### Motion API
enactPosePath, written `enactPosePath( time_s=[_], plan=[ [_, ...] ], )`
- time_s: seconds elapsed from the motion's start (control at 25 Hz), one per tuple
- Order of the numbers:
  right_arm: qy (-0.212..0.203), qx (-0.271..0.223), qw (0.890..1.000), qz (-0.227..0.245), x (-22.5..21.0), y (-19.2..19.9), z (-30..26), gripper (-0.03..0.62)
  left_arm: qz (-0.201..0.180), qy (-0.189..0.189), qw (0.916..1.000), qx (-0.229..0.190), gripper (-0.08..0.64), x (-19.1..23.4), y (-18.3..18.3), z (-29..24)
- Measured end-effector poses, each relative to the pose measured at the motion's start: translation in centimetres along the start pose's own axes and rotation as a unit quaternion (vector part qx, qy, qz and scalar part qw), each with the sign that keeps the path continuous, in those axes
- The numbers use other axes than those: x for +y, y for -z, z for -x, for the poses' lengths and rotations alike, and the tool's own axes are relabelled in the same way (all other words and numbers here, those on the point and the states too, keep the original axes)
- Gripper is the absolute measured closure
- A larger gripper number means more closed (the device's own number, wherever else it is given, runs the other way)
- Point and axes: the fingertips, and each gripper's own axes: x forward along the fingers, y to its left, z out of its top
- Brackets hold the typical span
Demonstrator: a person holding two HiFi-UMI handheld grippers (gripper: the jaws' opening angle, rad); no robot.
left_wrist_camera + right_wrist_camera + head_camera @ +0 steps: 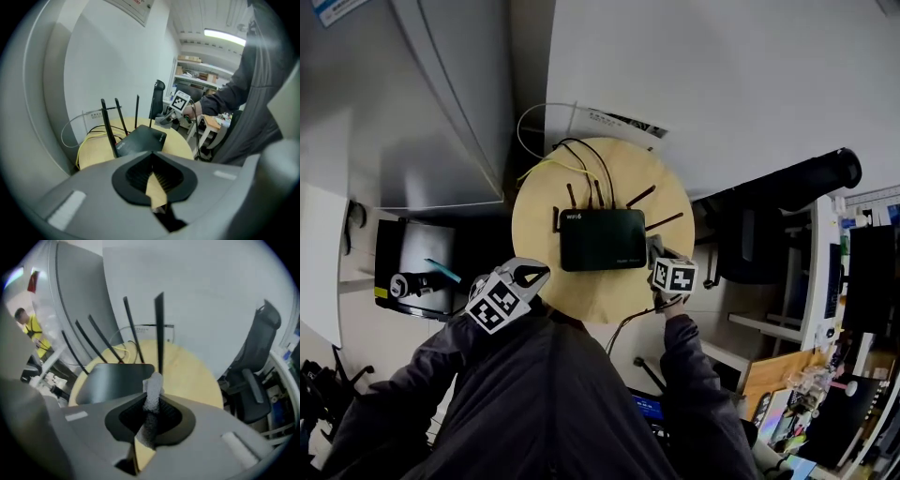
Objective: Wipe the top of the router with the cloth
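Observation:
A black router [602, 240] with several thin antennas lies in the middle of a round wooden table [534, 220]. My right gripper [659, 254] is at the router's right end, shut on a small grey cloth [654, 247]. In the right gripper view the cloth [152, 391] stands up between the jaws, just short of the router [115, 378]. My left gripper [534, 274] is at the table's near left edge, shut with nothing in it. The left gripper view shows the router [140, 139] ahead and the right gripper [165, 117] with the cloth [162, 121] beyond it.
Black and yellow cables [546, 161] run off the table's far edge, next to a sheet of paper [619, 124]. A black office chair [797, 178] stands to the right, with cluttered desks [825, 375] further right. A dark box [412, 272] sits on the floor at left.

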Motion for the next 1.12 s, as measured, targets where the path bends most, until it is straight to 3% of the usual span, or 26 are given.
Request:
enactPosePath(
  time_s=[0.16, 0.36, 0.52, 0.68, 1.0, 1.12],
  plan=[
    [-0.083, 0.02, 0.994, 0.068, 8.2, -0.3, -0.6, 0.555, 0.007, 0.001, 1.0, 0.001, 0.56, 0.0, 0.3, -0.1],
    [-0.175, 0.032, 0.974, 0.144, 21.3, 2.1, -2.5, 0.555, 0.002, -0.002, 1.0, -0.005, 0.56, 0.0, -0.1, 0.1],
    [-0.198, 0.041, 0.96, 0.191, 26.3, 2.7, -3.1, 0.555, 0.003, -0.004, 1.0, -0.003, 0.56, -0.1, -0.1, 0.4],
    [-0.177, 0.057, 0.967, 0.176, 23.1, 3.7, -3.9, 0.555, 0.002, -0.004, 1.0, -0.004, 0.56, 0.0, 0.0, 0.4],
    [-0.054, 0.057, 0.995, 0.062, 5.4, 4.6, -2.5, 0.554, -0.005, 0.004, 1.0, -0.001, 0.56, -0.1, -0.3, -0.1],
    [-0.046, 0.055, 0.997, 0.019, 2.0, 4.9, -2.1, 0.554, -0.009, 0.009, 0.9999, 0.001, 0.56, -0.2, -0.4, -0.4]
  ],
)
